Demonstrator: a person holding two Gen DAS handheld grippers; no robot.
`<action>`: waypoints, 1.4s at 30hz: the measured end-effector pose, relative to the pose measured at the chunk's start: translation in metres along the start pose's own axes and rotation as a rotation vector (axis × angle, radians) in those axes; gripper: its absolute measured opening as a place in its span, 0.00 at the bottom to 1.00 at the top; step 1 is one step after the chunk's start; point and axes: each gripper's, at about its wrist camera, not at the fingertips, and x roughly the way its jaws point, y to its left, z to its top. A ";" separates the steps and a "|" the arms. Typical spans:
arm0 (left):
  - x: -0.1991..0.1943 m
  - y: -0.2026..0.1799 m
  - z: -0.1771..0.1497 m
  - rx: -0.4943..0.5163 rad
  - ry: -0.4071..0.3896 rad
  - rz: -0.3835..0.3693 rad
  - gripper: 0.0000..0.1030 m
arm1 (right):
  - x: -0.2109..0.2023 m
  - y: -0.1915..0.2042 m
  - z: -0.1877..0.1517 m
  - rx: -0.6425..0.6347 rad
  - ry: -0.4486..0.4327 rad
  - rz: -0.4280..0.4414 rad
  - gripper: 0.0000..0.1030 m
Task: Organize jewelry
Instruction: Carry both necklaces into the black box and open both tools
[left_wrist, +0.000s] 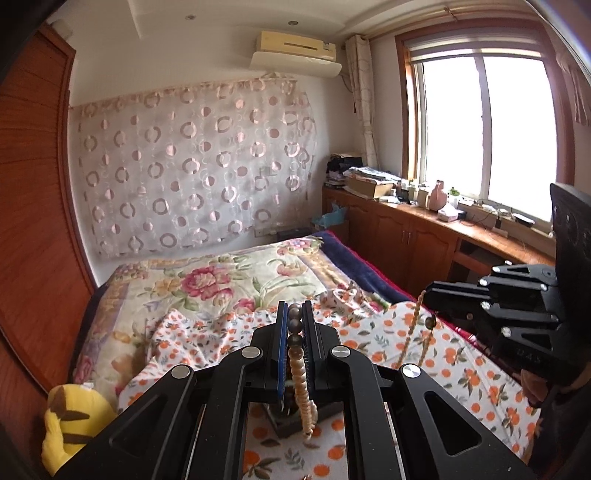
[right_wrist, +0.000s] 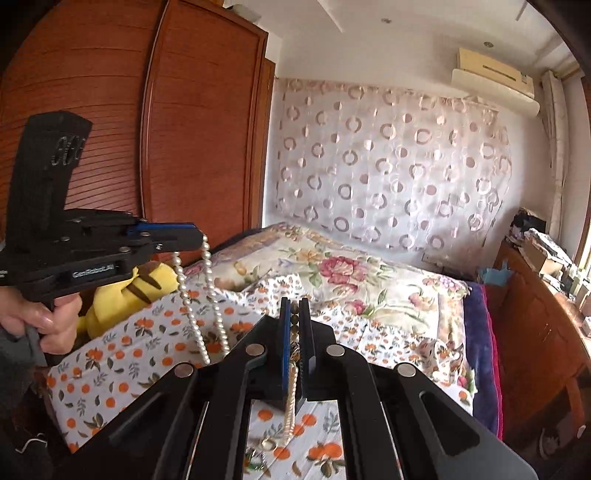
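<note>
Pearl necklace (right_wrist: 192, 295) clamped by both grippers — hand (right_wrist: 44, 317) only in right view.

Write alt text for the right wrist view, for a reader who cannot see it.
The right gripper, black with blue pads, is shut on a string of cream pearls and brown beads above an orange-print bedsheet. At left, a hand holds the left gripper, from which the white pearl strand hangs beside a yellow plush toy.
</note>
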 end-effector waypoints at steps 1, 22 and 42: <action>0.004 0.002 0.005 -0.007 0.001 -0.004 0.06 | 0.001 -0.003 0.002 0.000 -0.002 -0.004 0.05; 0.097 0.034 -0.003 -0.051 0.119 -0.008 0.07 | 0.039 -0.026 0.035 -0.022 -0.031 0.032 0.05; 0.118 0.039 -0.062 -0.068 0.216 -0.017 0.07 | 0.104 -0.019 -0.009 -0.002 0.100 0.066 0.05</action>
